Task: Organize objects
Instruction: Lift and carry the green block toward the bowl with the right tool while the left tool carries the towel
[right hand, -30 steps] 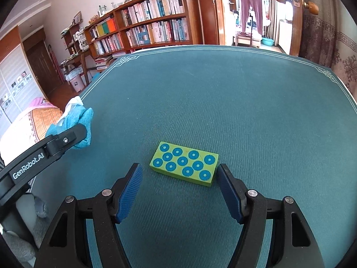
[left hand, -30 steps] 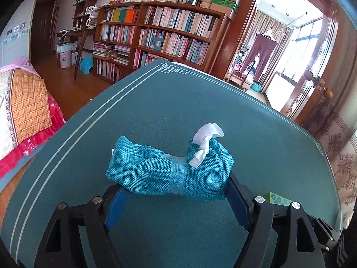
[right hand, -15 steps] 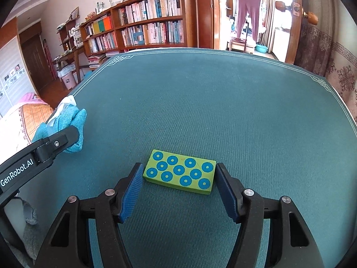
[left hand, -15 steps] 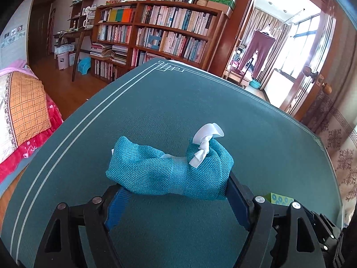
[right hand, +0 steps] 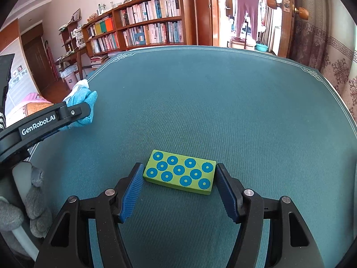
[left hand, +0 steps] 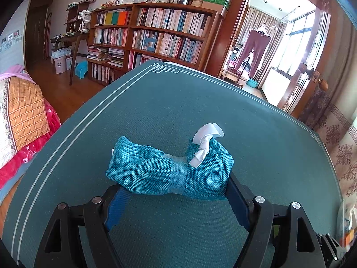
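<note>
My left gripper (left hand: 176,192) is shut on a teal woven pouch (left hand: 169,169) tied with a white ribbon (left hand: 206,144) and holds it over the teal table (left hand: 178,102). The pouch also shows in the right wrist view (right hand: 83,105), clamped by the left gripper's finger (right hand: 55,120). A green block with blue circles (right hand: 180,172) lies flat on the table. My right gripper (right hand: 178,178) has closed in on the block's two short ends, with the blue pads touching or almost touching it.
A bookshelf (left hand: 156,38) stands beyond the table's far edge. A bed with an orange plaid cover (left hand: 20,116) is at the left. A grey gloved hand (right hand: 31,205) shows at the lower left. A doorway (right hand: 247,13) lies behind the table.
My right gripper has moved forward around the green block and its jaws have narrowed onto its ends. The left gripper has kept hold of the pouch and drifted slightly.
</note>
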`<state>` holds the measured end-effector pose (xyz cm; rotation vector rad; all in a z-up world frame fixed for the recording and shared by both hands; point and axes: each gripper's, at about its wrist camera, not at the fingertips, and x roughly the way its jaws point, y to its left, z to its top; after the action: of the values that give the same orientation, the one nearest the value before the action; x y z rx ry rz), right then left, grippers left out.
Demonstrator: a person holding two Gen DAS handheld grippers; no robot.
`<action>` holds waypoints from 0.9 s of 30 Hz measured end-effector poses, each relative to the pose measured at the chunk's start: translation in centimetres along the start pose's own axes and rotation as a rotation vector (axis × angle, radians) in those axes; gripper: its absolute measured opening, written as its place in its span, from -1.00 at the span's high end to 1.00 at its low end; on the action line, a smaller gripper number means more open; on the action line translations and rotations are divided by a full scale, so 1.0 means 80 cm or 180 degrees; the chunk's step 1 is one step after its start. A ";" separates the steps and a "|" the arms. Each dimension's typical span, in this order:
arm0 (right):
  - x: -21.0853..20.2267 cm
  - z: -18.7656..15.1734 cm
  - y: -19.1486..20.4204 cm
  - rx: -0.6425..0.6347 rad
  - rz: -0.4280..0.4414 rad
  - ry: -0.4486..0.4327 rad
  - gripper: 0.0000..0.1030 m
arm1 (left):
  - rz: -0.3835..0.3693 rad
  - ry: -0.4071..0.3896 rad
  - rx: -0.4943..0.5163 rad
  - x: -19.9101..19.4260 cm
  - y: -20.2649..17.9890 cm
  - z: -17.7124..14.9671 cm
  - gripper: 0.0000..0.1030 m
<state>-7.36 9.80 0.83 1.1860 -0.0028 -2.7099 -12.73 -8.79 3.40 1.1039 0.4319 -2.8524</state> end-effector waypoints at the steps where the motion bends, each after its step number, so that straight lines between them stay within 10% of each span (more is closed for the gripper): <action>1: -0.004 -0.004 -0.002 0.0009 0.0011 0.0005 -0.27 | -0.0007 -0.0001 0.0015 0.000 -0.001 0.000 -0.60; 27: -0.117 -0.069 -0.079 0.0397 -0.0132 -0.0202 -0.27 | -0.0457 -0.0081 0.0890 -0.029 -0.092 -0.043 -0.60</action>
<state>1.80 17.96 3.42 1.1437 -0.1598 -2.8189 -9.85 -0.87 4.30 1.1150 0.1155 -3.1226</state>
